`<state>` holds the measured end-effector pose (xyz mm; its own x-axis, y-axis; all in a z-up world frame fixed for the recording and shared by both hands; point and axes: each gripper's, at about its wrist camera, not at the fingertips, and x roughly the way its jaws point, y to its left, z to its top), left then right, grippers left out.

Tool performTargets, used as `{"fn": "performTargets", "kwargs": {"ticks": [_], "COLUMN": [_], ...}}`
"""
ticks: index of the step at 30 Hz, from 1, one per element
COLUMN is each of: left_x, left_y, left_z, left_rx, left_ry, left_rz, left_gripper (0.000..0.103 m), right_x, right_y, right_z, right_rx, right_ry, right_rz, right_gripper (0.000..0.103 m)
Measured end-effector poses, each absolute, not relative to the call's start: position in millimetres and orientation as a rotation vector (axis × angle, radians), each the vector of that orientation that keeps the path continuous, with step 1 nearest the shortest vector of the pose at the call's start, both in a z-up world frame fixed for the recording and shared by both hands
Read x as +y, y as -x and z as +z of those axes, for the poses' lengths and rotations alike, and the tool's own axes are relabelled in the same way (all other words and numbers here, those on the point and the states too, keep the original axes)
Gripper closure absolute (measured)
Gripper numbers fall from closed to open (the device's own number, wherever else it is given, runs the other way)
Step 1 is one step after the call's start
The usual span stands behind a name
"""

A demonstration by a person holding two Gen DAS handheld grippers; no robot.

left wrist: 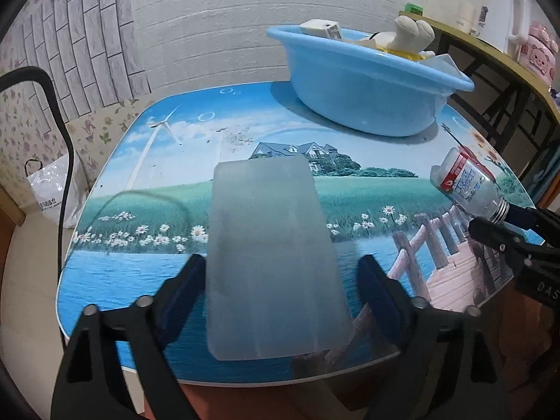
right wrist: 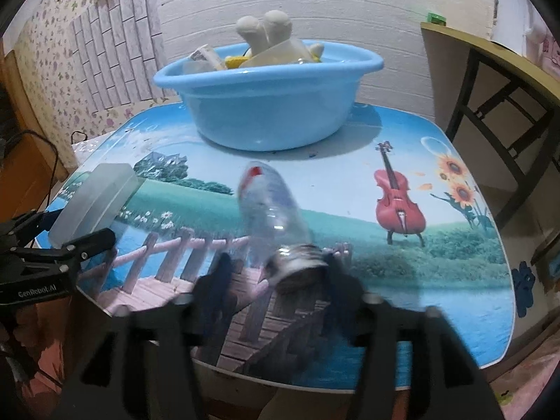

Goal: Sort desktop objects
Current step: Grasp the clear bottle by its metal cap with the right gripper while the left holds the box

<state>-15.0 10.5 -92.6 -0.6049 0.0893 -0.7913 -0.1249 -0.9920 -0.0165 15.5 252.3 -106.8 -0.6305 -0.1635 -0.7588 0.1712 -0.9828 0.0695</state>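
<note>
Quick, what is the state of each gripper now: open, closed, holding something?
Left gripper: closed on the translucent plastic box, lifted above the table.
Right gripper: closed on the neck of the clear bottle.

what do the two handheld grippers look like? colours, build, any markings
Both are alike: black angular frames with round silver pivot pins and dark blue finger pads. The left gripper carries white "GenRobot.AI" lettering on its side; the right gripper shows partial "DAS" lettering. No sleeves or hands visible.
</note>
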Motion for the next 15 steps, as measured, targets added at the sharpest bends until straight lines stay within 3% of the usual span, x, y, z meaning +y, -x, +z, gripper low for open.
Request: {"fn": "performTargets", "kwargs": {"ticks": [6, 15], "left_x": [9, 7], "left_y": [18, 15], "left_z": [-97, -100], "left_rx": [0.055, 0.050], "left_ry": [1.309, 1.223], "left_rz": [2.739, 2.773], "left_gripper": [0.001, 0.000], "right_x": [254, 263], "right_y": [-13, -5], "right_z": [-109, -116], "right_rx": [0.082, 0.056], "right_ry": [-1.213, -1.189], "right_rz": [-2.695, -2.757], "right_gripper": [0.041, 0.004]}}
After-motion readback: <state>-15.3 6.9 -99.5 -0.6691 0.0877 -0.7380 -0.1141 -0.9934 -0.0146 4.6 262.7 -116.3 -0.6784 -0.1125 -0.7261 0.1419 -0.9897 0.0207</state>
